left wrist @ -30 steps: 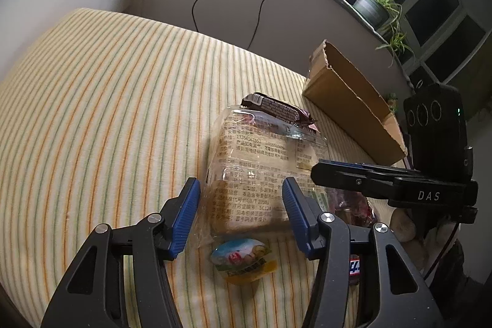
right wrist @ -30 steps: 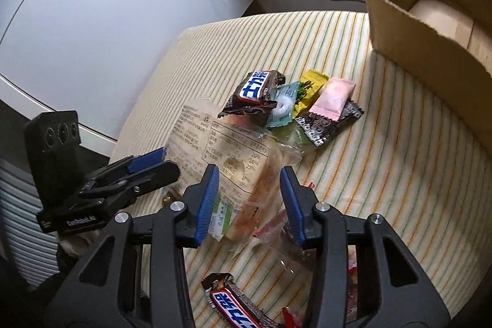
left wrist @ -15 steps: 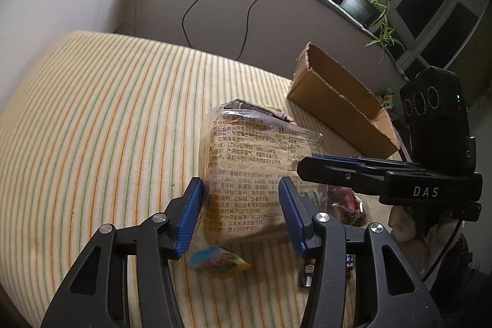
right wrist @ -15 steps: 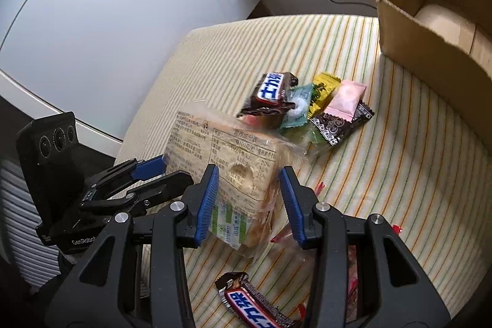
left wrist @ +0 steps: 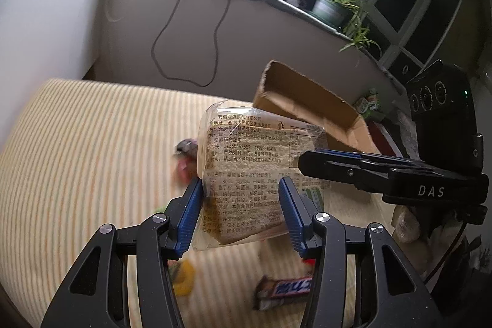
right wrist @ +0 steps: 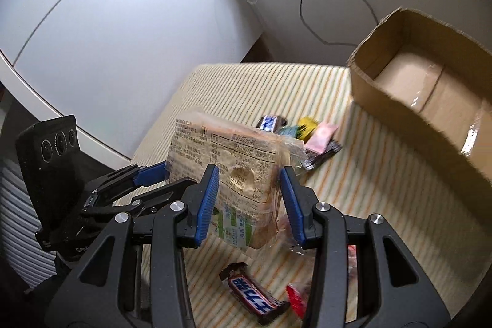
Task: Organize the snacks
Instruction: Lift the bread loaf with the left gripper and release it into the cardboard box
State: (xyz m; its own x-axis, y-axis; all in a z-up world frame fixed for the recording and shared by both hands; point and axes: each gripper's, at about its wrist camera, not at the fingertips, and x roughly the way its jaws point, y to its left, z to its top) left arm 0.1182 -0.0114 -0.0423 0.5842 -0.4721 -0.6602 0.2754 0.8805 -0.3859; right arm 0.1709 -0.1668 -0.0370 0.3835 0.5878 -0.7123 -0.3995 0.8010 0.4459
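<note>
A clear bag of sliced bread (left wrist: 246, 174) with printed text hangs in the air above the striped tablecloth. My left gripper (left wrist: 241, 215) is shut on its lower part. My right gripper (right wrist: 249, 200) is shut on the same bread bag (right wrist: 233, 174) from the other side, and the right gripper shows in the left wrist view (left wrist: 347, 168) against the bag's right edge. An open, empty cardboard box (right wrist: 430, 100) stands on the table at the far right; it also shows in the left wrist view (left wrist: 301, 100) behind the bag.
Loose snacks lie on the striped cloth (left wrist: 92, 143): a Snickers bar (right wrist: 255, 294) below the bag, another bar (right wrist: 270, 122) with yellow and pink packets (right wrist: 319, 134) near the box. A white wall, cables and a sill with a plant (left wrist: 332, 5) stand behind.
Both grippers have lifted the bread bag off the table and carried it upward toward the box. The small snacks under it are now uncovered.
</note>
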